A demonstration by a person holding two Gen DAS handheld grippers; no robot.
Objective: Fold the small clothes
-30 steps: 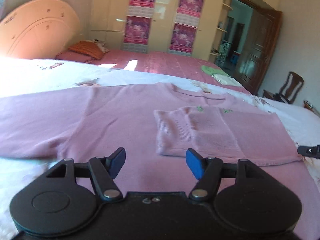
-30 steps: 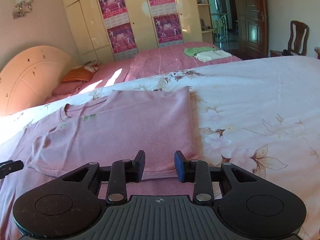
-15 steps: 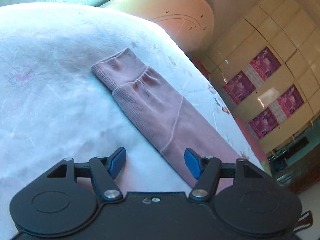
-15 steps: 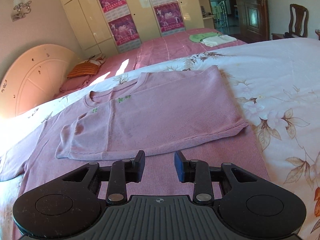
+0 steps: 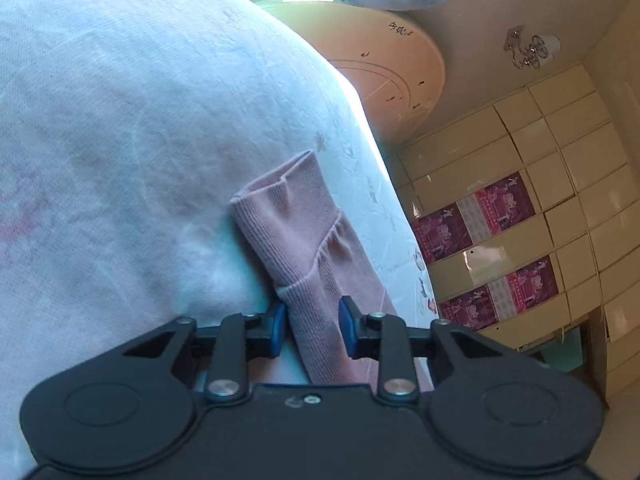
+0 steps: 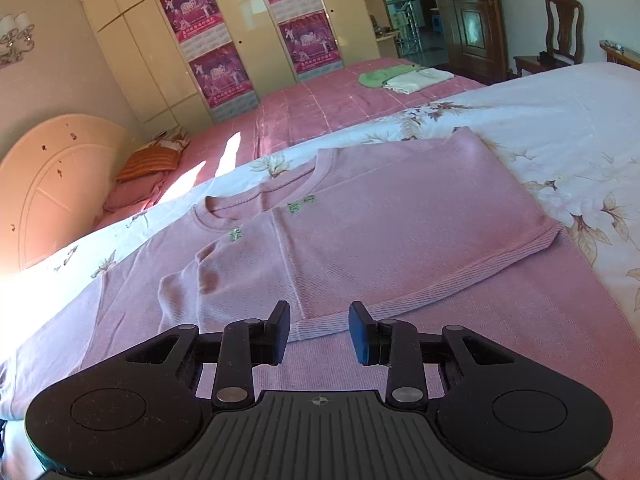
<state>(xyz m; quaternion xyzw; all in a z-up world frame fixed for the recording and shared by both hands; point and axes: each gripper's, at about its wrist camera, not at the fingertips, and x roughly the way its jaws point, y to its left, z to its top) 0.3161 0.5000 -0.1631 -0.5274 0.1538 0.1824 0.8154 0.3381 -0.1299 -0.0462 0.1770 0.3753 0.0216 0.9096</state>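
Pink knit: a long-sleeved sweater (image 6: 360,232) lies flat on the floral bedsheet (image 6: 560,128); one side and its sleeve are already folded over the front, the other sleeve (image 5: 304,240) stretches out alone across the pale sheet.
Step in hand: taking hold of the loose sleeve, judged as the start of the second side fold.
Left gripper (image 5: 312,326): jaws have just been closing, and the sleeve runs between them, a short way below the ribbed cuff (image 5: 280,204). The pad at 9 o'clock touches the sleeve edge; the pad at 3 o'clock appears to stand a sliver off the cloth, so the pinch does not look complete.
Right gripper (image 6: 318,330): part open, nothing between the pads; it hovers over the lower body of the sweater, with the ribbed hem (image 6: 440,296) of the folded panel just beyond its tips, toward 12 o'clock.
Next move calls for: finishing the pinch on the sleeve, then lifting and carrying it over the body to lie on the folded panel, cuff kept flat.
Risk, as judged: thin knit may slip from a shallow grip, or the sleeve may twist in transit.
Background: a second bed (image 6: 340,100) at 12 o'clock carries a green and a white folded item; not part of this step.
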